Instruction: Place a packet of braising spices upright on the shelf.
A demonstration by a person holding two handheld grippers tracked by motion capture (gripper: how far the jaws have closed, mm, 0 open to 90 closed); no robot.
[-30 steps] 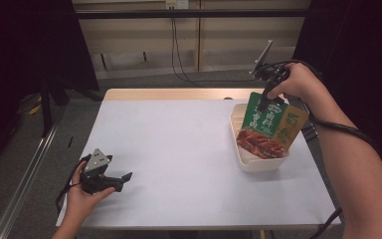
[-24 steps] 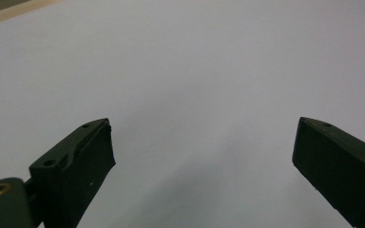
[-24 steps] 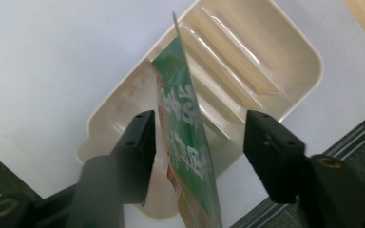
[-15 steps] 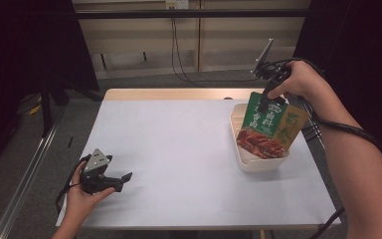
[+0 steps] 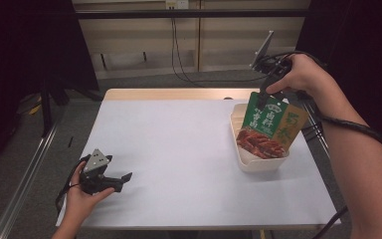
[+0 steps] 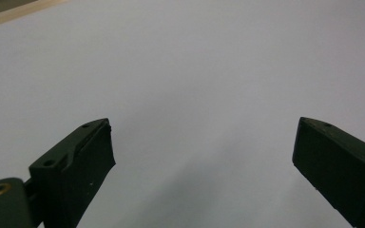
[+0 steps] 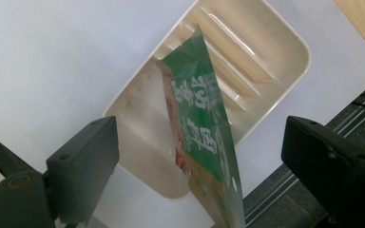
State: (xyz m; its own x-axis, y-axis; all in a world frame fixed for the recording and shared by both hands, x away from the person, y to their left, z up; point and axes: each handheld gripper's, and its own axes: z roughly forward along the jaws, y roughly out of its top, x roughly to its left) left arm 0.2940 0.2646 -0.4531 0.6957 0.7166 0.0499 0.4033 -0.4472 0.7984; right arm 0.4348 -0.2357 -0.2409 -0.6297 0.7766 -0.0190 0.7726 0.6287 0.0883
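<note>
Green and orange pouch standing on edge in cream tray at right side of white table, seen from high view; right gripper poised just above pouch top, left gripper lying low near front left corner. From left gripper view: black jaws wide apart over bare white surface. From right gripper view: jaws just opened wide, pouch between them yet untouched by either pad, lower end down in ribbed tray.
</note>
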